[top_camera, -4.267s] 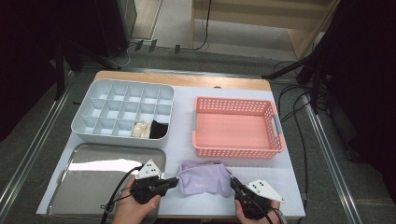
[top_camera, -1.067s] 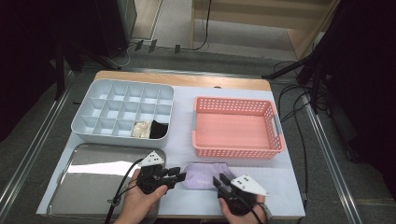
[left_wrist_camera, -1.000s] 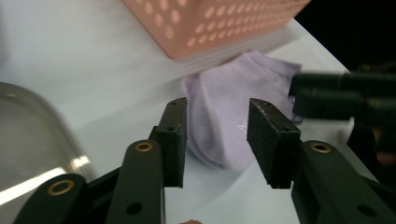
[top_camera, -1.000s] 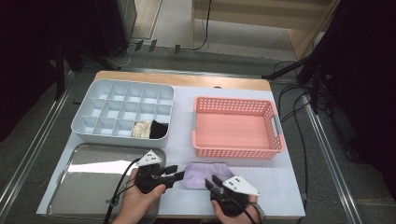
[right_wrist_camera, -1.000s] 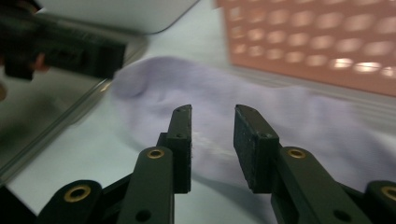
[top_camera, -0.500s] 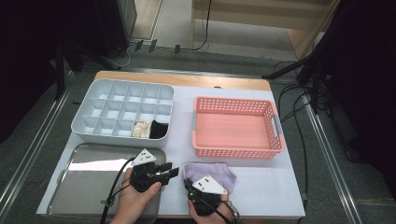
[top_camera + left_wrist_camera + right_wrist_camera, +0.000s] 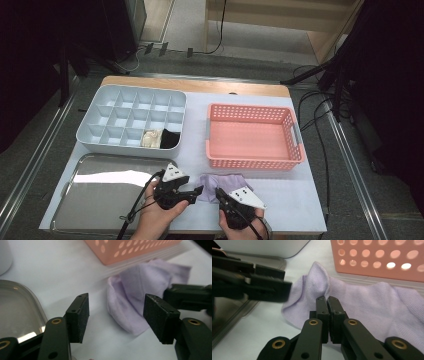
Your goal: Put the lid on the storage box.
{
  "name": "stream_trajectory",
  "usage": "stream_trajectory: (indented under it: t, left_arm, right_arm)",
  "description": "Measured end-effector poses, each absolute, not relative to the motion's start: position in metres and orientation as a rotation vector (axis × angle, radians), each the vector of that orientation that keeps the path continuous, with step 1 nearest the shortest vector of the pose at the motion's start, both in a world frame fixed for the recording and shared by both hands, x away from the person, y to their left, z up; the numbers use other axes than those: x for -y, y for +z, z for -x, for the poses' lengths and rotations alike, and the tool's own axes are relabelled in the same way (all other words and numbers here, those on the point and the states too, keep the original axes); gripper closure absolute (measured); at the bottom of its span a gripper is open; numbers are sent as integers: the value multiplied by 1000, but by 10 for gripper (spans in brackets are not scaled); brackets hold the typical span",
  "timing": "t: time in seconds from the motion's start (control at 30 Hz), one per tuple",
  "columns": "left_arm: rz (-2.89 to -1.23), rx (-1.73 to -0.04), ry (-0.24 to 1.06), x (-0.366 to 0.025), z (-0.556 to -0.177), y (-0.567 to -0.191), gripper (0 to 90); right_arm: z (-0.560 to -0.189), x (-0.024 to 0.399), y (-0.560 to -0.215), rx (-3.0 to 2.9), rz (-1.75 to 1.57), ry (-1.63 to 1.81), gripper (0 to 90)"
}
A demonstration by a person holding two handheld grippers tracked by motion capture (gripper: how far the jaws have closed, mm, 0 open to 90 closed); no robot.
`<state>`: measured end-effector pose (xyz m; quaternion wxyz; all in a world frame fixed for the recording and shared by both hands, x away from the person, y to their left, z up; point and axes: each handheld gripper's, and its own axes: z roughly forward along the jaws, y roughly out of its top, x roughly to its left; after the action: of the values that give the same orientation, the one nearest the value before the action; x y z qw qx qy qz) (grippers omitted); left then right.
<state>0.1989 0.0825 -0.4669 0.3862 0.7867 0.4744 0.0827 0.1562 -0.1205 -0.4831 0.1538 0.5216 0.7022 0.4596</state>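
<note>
The lilac cloth (image 7: pixel 220 181) lies low in the frame, just below the pink basket (image 7: pixel 252 135). Your right gripper (image 7: pixel 327 300) pinches a raised fold—likely lifting it—while your left gripper (image 7: pixel 116 313), jaws just widened and empty, lines up on the cloth's near edge.

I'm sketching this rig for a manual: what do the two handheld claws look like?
The left claw and right claw are black, each with a pale grey three-cornered plate on top and a black cable trailing back. The jaws are flat bars with brass-coloured pivot pins and dark, grainy rectangular pads.
</note>
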Motion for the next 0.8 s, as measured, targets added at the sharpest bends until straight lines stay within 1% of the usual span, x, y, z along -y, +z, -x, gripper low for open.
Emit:
stream_trajectory:
  t: [0.07, 0.13, 0.23, 0.3, 0.37, 0.53, 0.6, 0.67, 0.77, 0.8]
  left_arm:
    - [-2059, -1208, 279, -75, -198, -471, 374]
    - [-2092, -1215, 362, -71, -197, -474, 405]
    - [-2108, -1217, 402, -73, -197, -473, 457]
    - [-2091, -1227, 394, -76, -198, -473, 488]
    - [-2075, -1229, 370, -81, -199, -472, 486]
    - [-2001, -1259, 399, -97, -200, -465, 485]
    - [-1969, -1272, 389, -102, -201, -464, 493]
    - [-1949, -1271, 367, -104, -201, -463, 486]
    - [-1917, -1227, 294, -101, -199, -462, 447]
    - [-1914, -1214, 294, -99, -198, -461, 430]
  right_arm:
    - [-157, 121, -484, -2017, -1489, 1315, 883]
    - [-156, 121, -485, -2023, -1490, 1303, 883]
    - [-156, 121, -486, -2030, -1494, 1298, 883]
    - [-157, 121, -486, -2030, -1495, 1297, 883]
    - [-157, 120, -486, -2031, -1490, 1300, 883]
    - [-157, 119, -485, -2030, -1485, 1305, 883]
    - [-157, 119, -486, -2032, -1482, 1313, 882]
    - [-157, 118, -486, -2037, -1477, 1313, 882]
    - [-158, 114, -487, -2047, -1473, 1317, 881]
    - [-158, 112, -487, -2051, -1474, 1312, 882]
